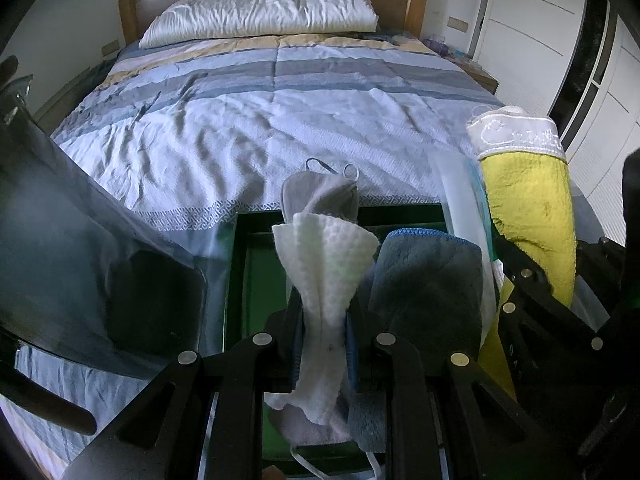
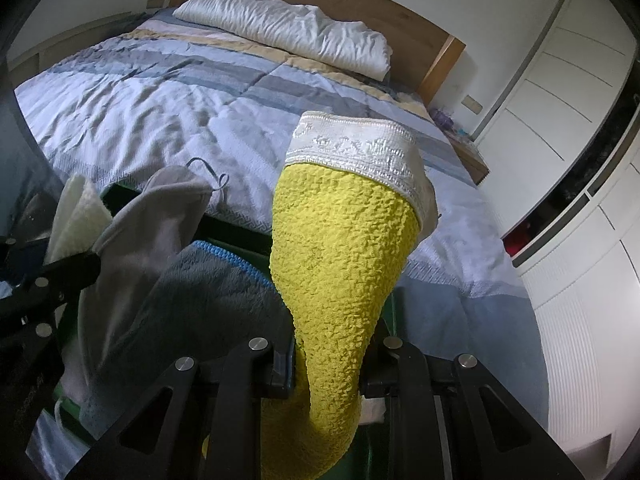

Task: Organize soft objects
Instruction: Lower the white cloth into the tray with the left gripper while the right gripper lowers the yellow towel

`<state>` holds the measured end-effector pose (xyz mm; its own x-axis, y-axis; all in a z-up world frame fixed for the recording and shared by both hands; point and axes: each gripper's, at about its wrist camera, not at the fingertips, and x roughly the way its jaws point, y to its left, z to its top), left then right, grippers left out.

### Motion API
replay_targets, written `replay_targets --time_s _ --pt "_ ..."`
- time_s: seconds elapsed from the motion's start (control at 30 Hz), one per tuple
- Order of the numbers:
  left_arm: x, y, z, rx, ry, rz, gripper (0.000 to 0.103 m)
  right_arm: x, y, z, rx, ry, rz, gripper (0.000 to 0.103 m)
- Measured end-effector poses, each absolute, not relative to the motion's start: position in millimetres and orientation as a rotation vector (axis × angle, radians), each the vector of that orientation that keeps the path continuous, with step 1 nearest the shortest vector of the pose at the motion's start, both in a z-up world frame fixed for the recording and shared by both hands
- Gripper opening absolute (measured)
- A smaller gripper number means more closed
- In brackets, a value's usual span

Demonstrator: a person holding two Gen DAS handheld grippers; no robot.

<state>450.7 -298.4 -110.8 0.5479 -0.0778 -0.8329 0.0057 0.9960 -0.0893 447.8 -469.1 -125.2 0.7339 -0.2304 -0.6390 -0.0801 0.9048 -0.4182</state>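
Partly hidden green tray [image 1: 256,264] beneath cloths [image 1: 324,280]

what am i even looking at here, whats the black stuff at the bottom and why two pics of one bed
The black parts are two handheld grippers, each with two fingers and its own camera looking forward along them, so you get one picture per hand. The left gripper is shut on a white cloth, with a grey cloth behind it and a dark grey towel beside it. The right gripper is shut on a yellow towel with a white band. Below them is a green tray at the foot of the striped bed.
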Motion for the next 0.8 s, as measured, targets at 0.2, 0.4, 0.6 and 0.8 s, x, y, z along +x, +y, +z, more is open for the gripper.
replay_targets --time_s 0.2,0.4,0.6,0.8 --pt "450.3 -301.8 -113.1 -0.081 0.989 -0.044 0.014 451.4 -471.7 -127.3 -0.429 0.757 -0.078 0.021" --pt "450.3 -303.1 -115.4 -0.081 0.996 -0.041 0.014 451.9 -475.5 -128.9 -0.407 0.769 -0.076 0.021" --pt "451.5 -302.2 -117.5 -0.080 1.002 -0.039 0.014 453.9 -478.1 -130.6 -0.384 0.777 -0.080 0.021" --pt "453.1 -304.9 -120.1 -0.074 1.007 -0.044 0.014 456.3 -480.0 -132.1 -0.372 0.782 -0.080 0.021"
